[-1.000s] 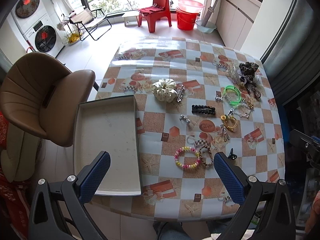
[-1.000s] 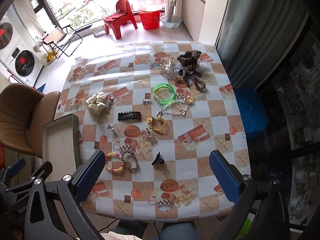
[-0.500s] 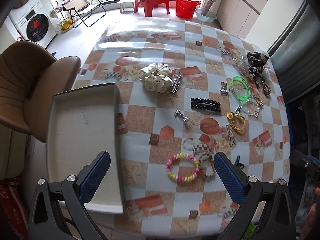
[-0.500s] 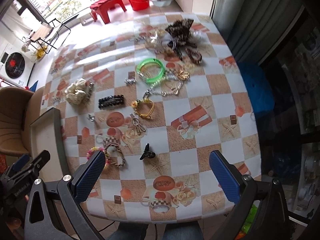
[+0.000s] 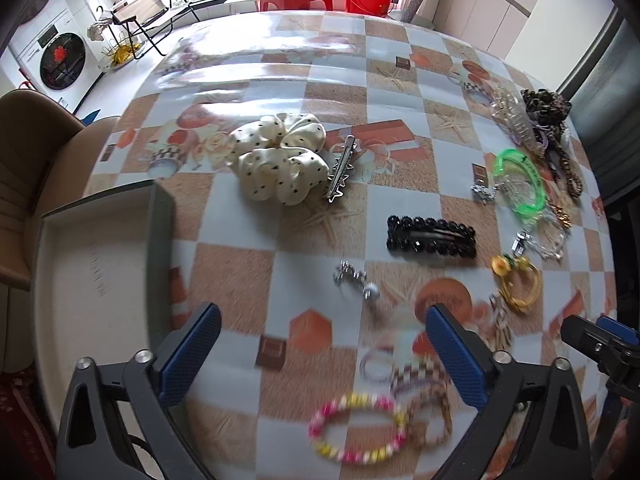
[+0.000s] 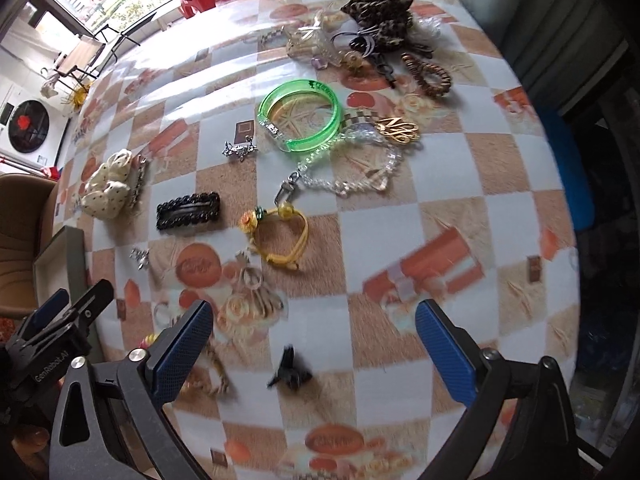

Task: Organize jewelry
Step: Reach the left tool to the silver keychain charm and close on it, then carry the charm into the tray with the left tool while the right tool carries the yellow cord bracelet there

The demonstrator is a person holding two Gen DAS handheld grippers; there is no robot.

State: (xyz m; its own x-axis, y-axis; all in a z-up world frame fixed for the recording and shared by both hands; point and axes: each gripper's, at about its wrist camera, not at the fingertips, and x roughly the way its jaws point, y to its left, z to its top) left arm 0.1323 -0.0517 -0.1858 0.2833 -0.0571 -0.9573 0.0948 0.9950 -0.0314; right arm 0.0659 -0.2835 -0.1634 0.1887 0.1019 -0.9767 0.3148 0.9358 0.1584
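My left tongs hang spread above the tabletop, near the pink-yellow bead bracelet. My right tongs gape over a black claw clip. The tray sits left.

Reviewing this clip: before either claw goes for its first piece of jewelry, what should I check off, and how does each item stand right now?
1. Left claw open, holding nothing: ok.
2. Right claw open, holding nothing: ok.
3. Tray has bare floor showing: ok.
4. Small black clip lies between the right claw's fingers, apart from other pieces: ok.
5. Beaded bracelet free of the checkered band: cannot tell, blurred.
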